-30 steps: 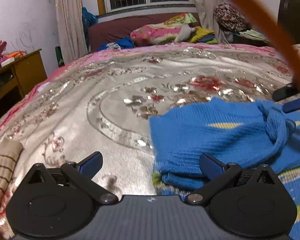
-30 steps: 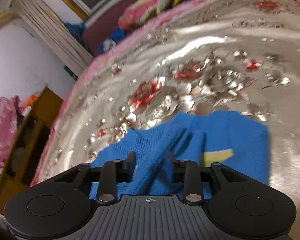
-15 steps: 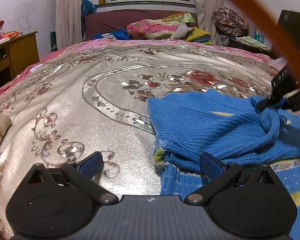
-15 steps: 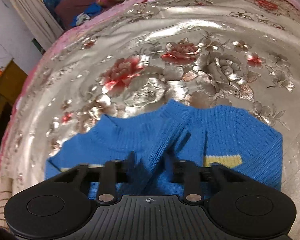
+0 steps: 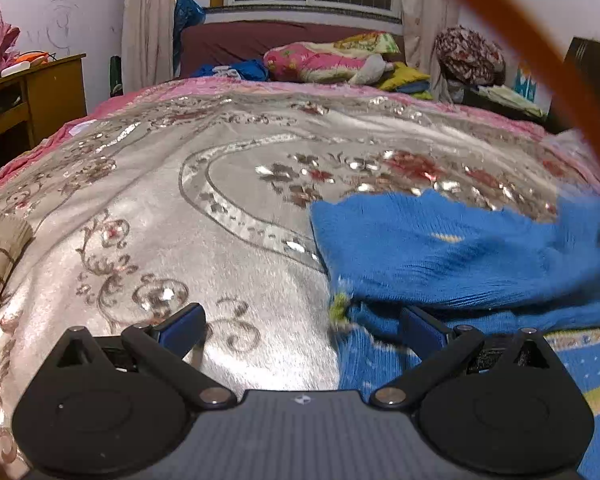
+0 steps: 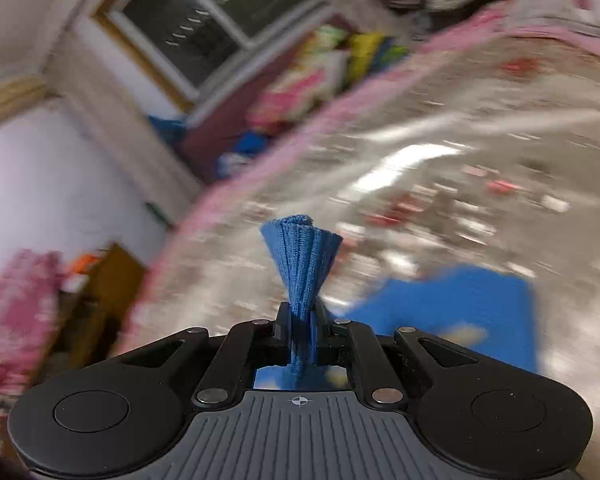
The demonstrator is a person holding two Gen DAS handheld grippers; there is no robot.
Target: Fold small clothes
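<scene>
A small blue knit sweater [image 5: 452, 256] with yellow stripes lies on the bed's silver floral cover, right of centre in the left wrist view. My left gripper [image 5: 300, 326] is open and empty, low over the cover at the sweater's left hem. My right gripper [image 6: 300, 320] is shut on a bunched blue sleeve cuff [image 6: 302, 256] of the sweater and holds it lifted. The rest of the sweater [image 6: 452, 300] lies below it on the cover. The right wrist view is blurred by motion.
A folded beige striped cloth [image 5: 0, 260] lies at the cover's left edge. A wooden desk [image 5: 32, 92] stands left of the bed. Pillows and bundled clothes [image 5: 332, 60] sit at the headboard. An orange cable [image 5: 540, 60] crosses the upper right.
My right gripper has shut on the sleeve cuff and lifted it, swinging upward fast. My left gripper has stayed open and shifted only slightly near the hem.
</scene>
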